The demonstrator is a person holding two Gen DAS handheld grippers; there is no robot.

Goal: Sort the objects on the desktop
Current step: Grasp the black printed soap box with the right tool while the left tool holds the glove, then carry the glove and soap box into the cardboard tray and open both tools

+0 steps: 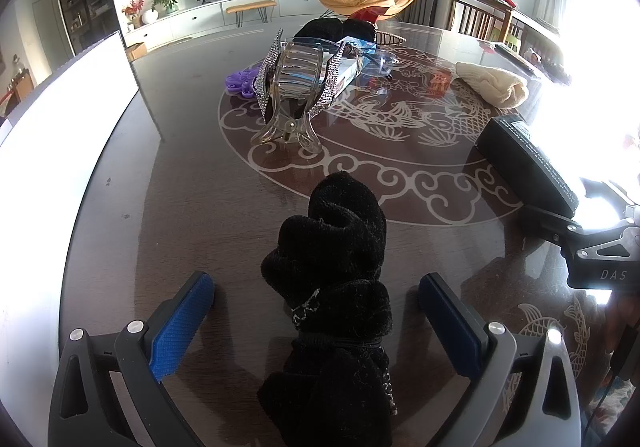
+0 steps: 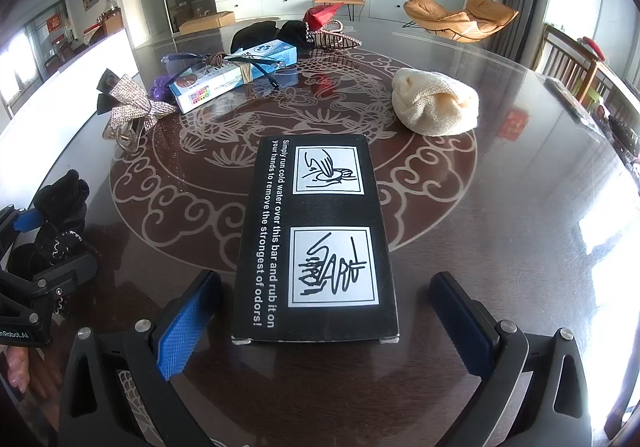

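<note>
A black fuzzy bundle with a thin chain (image 1: 336,287) lies on the dark round table (image 1: 180,187), between the wide-apart blue pads of my left gripper (image 1: 316,287), which is open and not pressing on it. My right gripper (image 2: 326,307) is open too, its pads standing clear on either side of a flat black box with white printing (image 2: 316,239). The black bundle (image 2: 60,215) and the left gripper's frame also show at the left edge of the right wrist view.
Farther back lie a clear hair claw with a rhinestone bow (image 1: 292,87), a purple clip (image 1: 240,83), glasses (image 2: 224,63) on a blue and white carton (image 2: 232,73), a cream knit hat (image 2: 436,107), more black items and a red piece (image 2: 320,15). A white board (image 1: 72,95) stands at left.
</note>
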